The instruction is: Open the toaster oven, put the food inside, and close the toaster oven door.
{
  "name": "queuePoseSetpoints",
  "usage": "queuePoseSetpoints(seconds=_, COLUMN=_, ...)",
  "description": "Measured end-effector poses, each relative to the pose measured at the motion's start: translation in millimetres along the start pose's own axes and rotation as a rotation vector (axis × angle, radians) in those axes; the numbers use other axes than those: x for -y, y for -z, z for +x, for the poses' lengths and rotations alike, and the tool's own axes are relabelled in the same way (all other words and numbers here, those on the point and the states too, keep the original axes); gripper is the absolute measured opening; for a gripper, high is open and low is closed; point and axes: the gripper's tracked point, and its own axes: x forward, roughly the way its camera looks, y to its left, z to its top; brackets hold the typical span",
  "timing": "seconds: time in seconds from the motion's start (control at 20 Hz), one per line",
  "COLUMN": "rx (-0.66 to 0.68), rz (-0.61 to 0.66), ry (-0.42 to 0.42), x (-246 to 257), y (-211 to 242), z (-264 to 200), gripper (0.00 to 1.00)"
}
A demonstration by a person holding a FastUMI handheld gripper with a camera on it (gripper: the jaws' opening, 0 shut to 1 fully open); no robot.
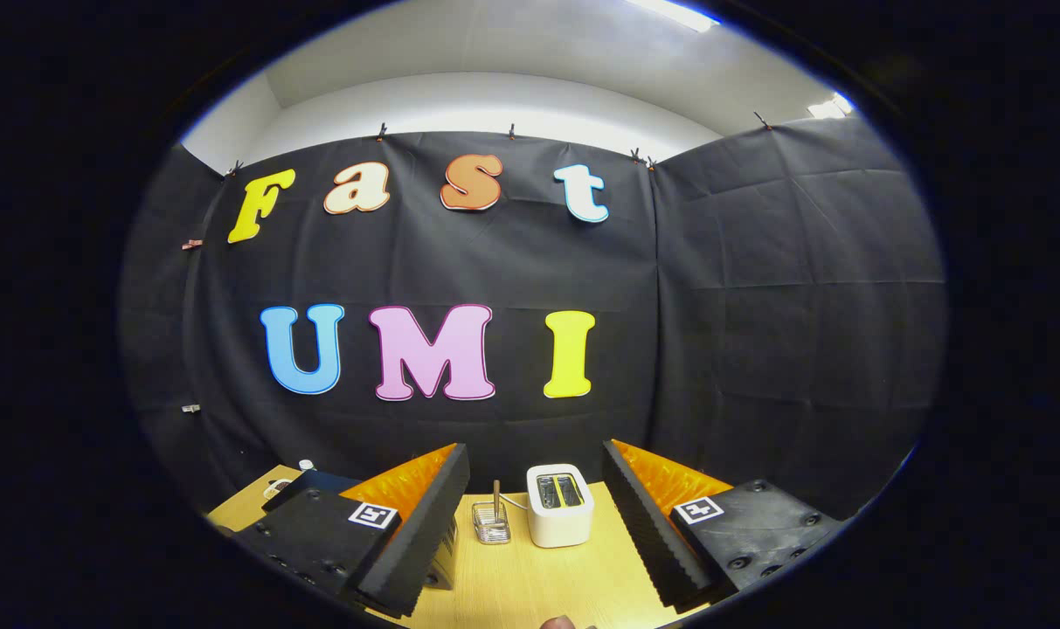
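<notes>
My gripper (pixel 536 452) is held above a wooden table (pixel 538 581), open, with nothing between its two black, orange-backed fingers (pixel 425 515). Beyond the fingers and between them stands a small white toaster (pixel 560 507) with two slots in its top, upright on the table by the black cloth wall. A thin cord runs from its left side. To its left a small clear holder (pixel 491 522) stands with a brown stick upright in it. A small brownish rounded thing (pixel 560 622) shows at the table's near edge; I cannot tell what it is.
A light box (pixel 445 559) sits on the table partly behind the left finger. Farther left lie a dark flat object (pixel 315 480) and a small white cap (pixel 306 465). The black cloth wall closes off the back and right.
</notes>
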Motion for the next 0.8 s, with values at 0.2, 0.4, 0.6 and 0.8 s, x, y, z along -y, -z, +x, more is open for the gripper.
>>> queuePoseSetpoints(seconds=0.2, rx=-0.002, rz=0.001, ry=0.006, x=7.0, y=2.1, z=-1.6, gripper=0.99)
queuePoseSetpoints(seconds=0.4, rx=-0.007, rz=0.012, ry=0.009, x=7.9, y=2.9, z=-2.1, gripper=0.99)
queuePoseSetpoints(seconds=0.6, rx=0.001, rz=0.013, ry=0.013, x=8.2, y=2.1, z=-3.8, gripper=0.99)
queuePoseSetpoints(seconds=0.8, rx=-0.002, rz=0.007, ry=0.014, x=6.4, y=5.7, z=-5.6, gripper=0.99)
